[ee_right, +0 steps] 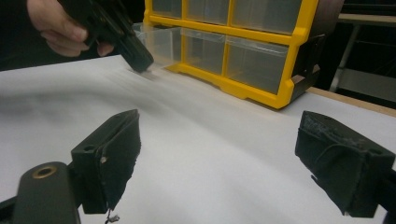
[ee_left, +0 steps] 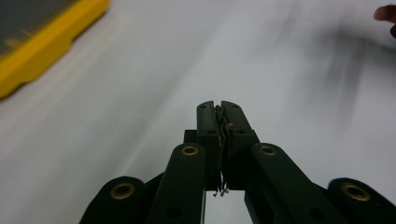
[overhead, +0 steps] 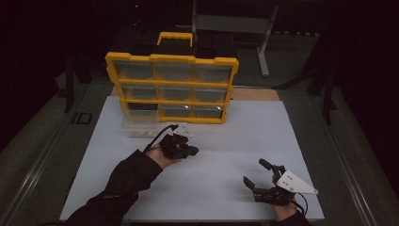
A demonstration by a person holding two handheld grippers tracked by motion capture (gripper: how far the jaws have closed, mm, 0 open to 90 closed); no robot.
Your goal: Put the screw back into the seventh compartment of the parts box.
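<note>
White table sheet lies under both grippers. Yellow organiser stands upright ahead of the L gripper, w/ handle on top. One clear drawer has been taken out and sits on the sheet, just behind and to the outer side of the L gripper, touching the organiser's foot.

L gripper: jaws pressed together, tips hovering just above the sheet, pointed toward the R gripper. A thin wiry strand is seen in the seam; too small to tell if it's a part or pad fray. R gripper: jaws spread wide, nothing betw. them, well apart from the drawer.

Step judged: small item being carried away from the drawer.

- Squeeze should be kept firm; a fine piece is easily dropped.
- L gripper should be moved slowly, kept low over the sheet.
- The drawer rim should be cleared before any swing across.
- R gripper is best kept open, ready for a handover.
</note>
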